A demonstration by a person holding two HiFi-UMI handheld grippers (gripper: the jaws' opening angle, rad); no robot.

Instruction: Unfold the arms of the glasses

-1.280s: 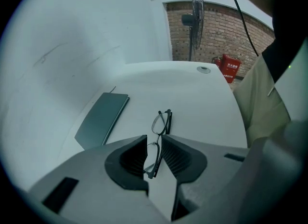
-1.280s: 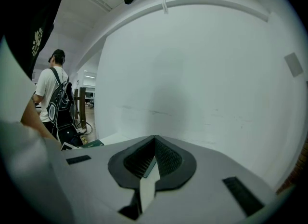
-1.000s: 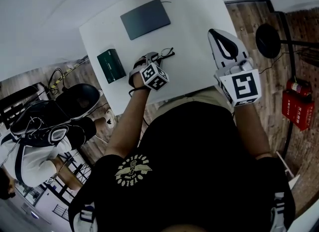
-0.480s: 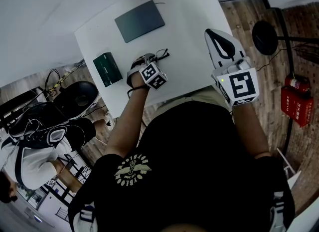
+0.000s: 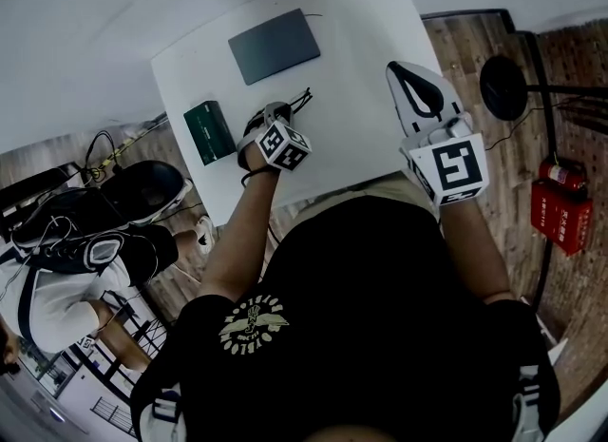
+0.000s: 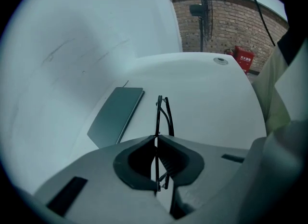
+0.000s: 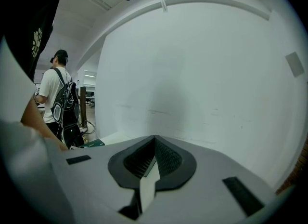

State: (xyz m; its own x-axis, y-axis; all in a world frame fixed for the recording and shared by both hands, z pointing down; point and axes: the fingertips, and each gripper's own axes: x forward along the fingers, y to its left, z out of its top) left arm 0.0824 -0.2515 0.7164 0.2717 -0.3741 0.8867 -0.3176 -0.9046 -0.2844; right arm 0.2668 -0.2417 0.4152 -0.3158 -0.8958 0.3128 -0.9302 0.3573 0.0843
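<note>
Thin black glasses (image 5: 301, 100) are over the white table (image 5: 361, 31), near its front left part. My left gripper (image 5: 277, 110) is shut on them. In the left gripper view the glasses (image 6: 162, 114) run edge-on between the closed pads and stick out ahead of the left gripper (image 6: 156, 138). An arm lies close along the frame there. My right gripper (image 5: 407, 69) hovers at the table's right edge, apart from the glasses. In the right gripper view the right gripper (image 7: 154, 138) is shut with nothing in it.
A dark grey flat pad (image 5: 274, 46) lies at the back of the table and a dark green box (image 5: 210, 130) at its left edge. A black chair (image 5: 142, 188) stands left of the table, a fan stand (image 5: 503, 88) and a red extinguisher (image 5: 556, 212) right.
My left gripper has shifted a little to the left across the table with the glasses still in it. The right gripper has stayed where it was.
</note>
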